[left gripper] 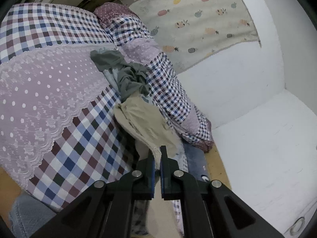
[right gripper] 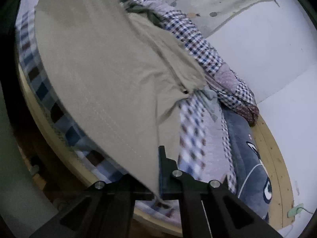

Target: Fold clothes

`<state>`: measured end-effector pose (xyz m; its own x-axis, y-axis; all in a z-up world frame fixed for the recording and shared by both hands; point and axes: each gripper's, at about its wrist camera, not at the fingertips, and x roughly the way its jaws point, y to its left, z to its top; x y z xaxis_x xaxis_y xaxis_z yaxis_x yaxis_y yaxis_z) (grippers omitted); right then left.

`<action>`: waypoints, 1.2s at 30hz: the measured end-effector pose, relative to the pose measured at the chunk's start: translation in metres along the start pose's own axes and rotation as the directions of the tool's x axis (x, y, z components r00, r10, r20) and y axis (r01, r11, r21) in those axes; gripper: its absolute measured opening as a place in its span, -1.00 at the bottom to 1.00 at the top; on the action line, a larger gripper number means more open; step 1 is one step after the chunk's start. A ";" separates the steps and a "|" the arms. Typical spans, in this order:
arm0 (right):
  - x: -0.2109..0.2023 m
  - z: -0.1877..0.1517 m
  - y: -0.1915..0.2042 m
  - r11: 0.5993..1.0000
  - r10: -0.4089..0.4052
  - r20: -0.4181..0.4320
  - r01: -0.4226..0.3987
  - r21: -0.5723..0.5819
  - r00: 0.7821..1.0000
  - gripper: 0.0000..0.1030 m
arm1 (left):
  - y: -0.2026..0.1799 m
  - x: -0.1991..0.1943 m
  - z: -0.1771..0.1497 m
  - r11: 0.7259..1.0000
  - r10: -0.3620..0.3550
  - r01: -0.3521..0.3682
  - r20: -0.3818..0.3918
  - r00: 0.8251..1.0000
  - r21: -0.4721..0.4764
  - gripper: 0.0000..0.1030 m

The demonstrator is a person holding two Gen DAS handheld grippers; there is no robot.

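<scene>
Garment: beige cloth [left gripper: 142, 123] lies on the bed [left gripper: 83, 138], along its far side beside the rolled quilt [left gripper: 168, 91].
Left gripper [left gripper: 157, 154]: my fingers are clamped on a hem of the cloth, near the bed's corner.
Right gripper [right gripper: 158, 158]: my fingers are closed on another edge of the cloth [right gripper: 103, 63], which spreads wide before me.
Grey garment [left gripper: 130, 79]: crumpled on the bed, just behind the beige one.
Wall [left gripper: 237, 79]: white, beyond the quilt.
</scene>
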<state>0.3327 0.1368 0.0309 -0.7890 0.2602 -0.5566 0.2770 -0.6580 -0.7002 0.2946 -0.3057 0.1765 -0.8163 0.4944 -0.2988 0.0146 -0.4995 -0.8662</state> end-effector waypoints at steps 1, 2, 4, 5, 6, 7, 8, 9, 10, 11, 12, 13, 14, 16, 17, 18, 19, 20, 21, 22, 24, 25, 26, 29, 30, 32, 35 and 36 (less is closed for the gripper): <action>-0.004 0.001 -0.010 1.000 0.000 0.004 -0.001 0.011 1.000 -1.00 | -0.002 -0.001 -0.002 1.000 0.004 -0.003 -0.006 1.000 0.009 -0.96; -0.012 0.002 -0.023 1.000 -0.009 0.018 0.009 0.028 1.000 -1.00 | -0.004 -0.002 -0.005 1.000 0.007 -0.007 -0.011 1.000 0.017 -0.96; -0.031 0.003 -0.050 0.997 -0.034 0.051 0.031 0.067 0.998 -1.00 | -0.008 -0.004 -0.011 0.999 0.013 -0.012 -0.021 1.000 0.033 -0.96; -0.040 0.004 -0.064 0.995 -0.047 0.067 0.041 0.087 0.997 -1.00 | -0.010 -0.006 -0.014 0.999 0.012 -0.012 -0.024 1.000 0.036 -0.96; -0.050 0.005 -0.077 0.993 -0.061 0.083 0.052 0.107 0.995 -1.00 | -0.013 -0.008 -0.018 0.999 0.011 -0.010 -0.027 1.000 0.041 -0.96; -0.060 0.006 -0.086 0.991 -0.074 0.099 0.063 0.114 0.992 -1.00 | -0.016 -0.010 -0.021 0.999 0.009 -0.007 -0.029 1.000 0.046 -0.96; -0.070 0.008 -0.093 0.990 -0.087 0.115 0.074 0.120 0.989 -1.00 | -0.019 -0.013 -0.024 0.999 0.006 -0.004 -0.031 1.000 0.052 -0.96; -0.078 0.009 -0.099 0.989 -0.094 0.129 0.078 0.123 0.987 -1.00 | -0.023 -0.017 -0.026 0.998 0.002 0.000 -0.032 1.000 0.058 -0.96; -0.085 0.010 -0.104 0.989 -0.099 0.141 0.081 0.126 0.985 -1.00 | -0.027 -0.022 -0.029 0.998 -0.001 0.003 -0.031 1.000 0.063 -0.96; -0.093 0.011 -0.108 0.989 -0.104 0.152 0.085 0.124 0.983 -1.00 | -0.032 -0.027 -0.032 0.998 -0.003 0.005 -0.030 1.000 0.067 -0.96; -0.102 0.012 -0.112 0.988 -0.110 0.163 0.090 0.122 0.980 -1.00 | -0.037 -0.032 -0.034 0.997 -0.006 0.009 -0.030 1.000 0.075 -0.96; -0.110 0.012 -0.115 0.988 -0.115 0.174 0.095 0.119 0.978 -1.00 | -0.042 -0.038 -0.036 0.996 -0.010 0.012 -0.031 0.999 0.083 -0.96; -0.116 0.012 -0.118 0.988 -0.119 0.184 0.098 0.117 0.976 -1.00 | -0.048 -0.043 -0.039 0.996 -0.013 0.016 -0.031 0.999 0.091 -0.96; -0.130 0.010 -0.126 0.988 -0.124 0.197 0.102 0.116 0.973 -1.00 | -0.059 -0.056 -0.043 0.994 -0.023 0.026 -0.028 0.999 0.110 -0.96; -0.135 0.008 -0.130 0.987 -0.131 0.204 0.108 0.118 0.970 -1.00 | -0.065 -0.063 -0.045 0.992 -0.028 0.031 -0.027 0.999 0.119 -0.96; -0.137 0.007 -0.139 0.986 -0.134 0.207 0.110 0.124 0.969 -1.00 | -0.070 -0.069 -0.047 0.991 -0.035 0.038 -0.023 0.999 0.126 -0.96; -0.143 0.005 -0.145 0.985 -0.137 0.214 0.111 0.130 0.967 -1.00 | -0.076 -0.076 -0.049 0.990 -0.043 0.045 -0.020 0.999 0.134 -0.96; -0.144 0.004 -0.148 0.985 -0.138 0.218 0.111 0.130 0.966 -1.00 | -0.081 -0.083 -0.051 0.989 -0.051 0.052 -0.016 0.999 0.141 -0.96; -0.148 0.001 -0.150 0.986 -0.136 0.223 0.111 0.123 0.965 -1.00 | -0.086 -0.089 -0.054 0.987 -0.056 0.057 -0.013 0.998 0.147 -0.96; -0.153 -0.001 -0.152 0.987 -0.135 0.229 0.111 0.114 0.964 -1.00 | -0.091 -0.095 -0.056 0.986 -0.057 0.059 -0.014 0.998 0.154 -0.96; -0.159 -0.005 -0.157 0.987 -0.137 0.234 0.114 0.109 0.962 -1.00 | -0.100 -0.104 -0.061 0.983 -0.063 0.066 -0.023 0.998 0.169 -0.96; -0.165 -0.007 -0.160 0.987 -0.142 0.238 0.118 0.112 0.961 -1.00 | -0.105 -0.109 -0.063 0.982 -0.067 0.071 -0.029 0.997 0.178 -0.96; -0.171 -0.009 -0.162 0.986 -0.147 0.243 0.122 0.116 0.959 -1.00 | -0.110 -0.113 -0.067 0.979 -0.071 0.076 -0.035 0.997 0.189 -0.96; -0.191 -0.015 -0.169 0.981 -0.170 0.256 0.140 0.133 0.952 -1.00 | -0.125 -0.129 -0.075 0.972 -0.082 0.090 -0.043 0.996 0.217 -0.96; -0.198 -0.017 -0.173 0.980 -0.175 0.261 0.142 0.139 0.949 -1.00 | -0.129 -0.135 -0.076 0.971 -0.088 0.095 -0.042 0.995 0.221 -0.96; -0.212 -0.020 -0.177 0.976 -0.193 0.281 0.154 0.153 0.940 -1.00 | -0.137 -0.149 -0.079 0.965 -0.113 0.119 -0.038 0.993 0.232 -0.96; -0.235 -0.025 -0.185 0.970 -0.221 0.308 0.175 0.170 0.925 -1.00 | -0.152 -0.170 -0.084 0.956 -0.152 0.154 -0.028 0.988 0.251 -0.96; -0.242 -0.027 -0.189 0.968 -0.226 0.315 0.177 0.177 0.922 -1.00 | -0.157 -0.178 -0.086 0.951 -0.176 0.177 -0.025 0.984 0.252 -0.96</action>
<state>0.4863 0.2169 0.2861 -0.9626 0.1657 -0.2142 0.0319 -0.7160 -0.6973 0.4872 -0.2542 0.3311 -0.7914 0.5923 -0.1512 -0.2759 -0.5668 -0.7763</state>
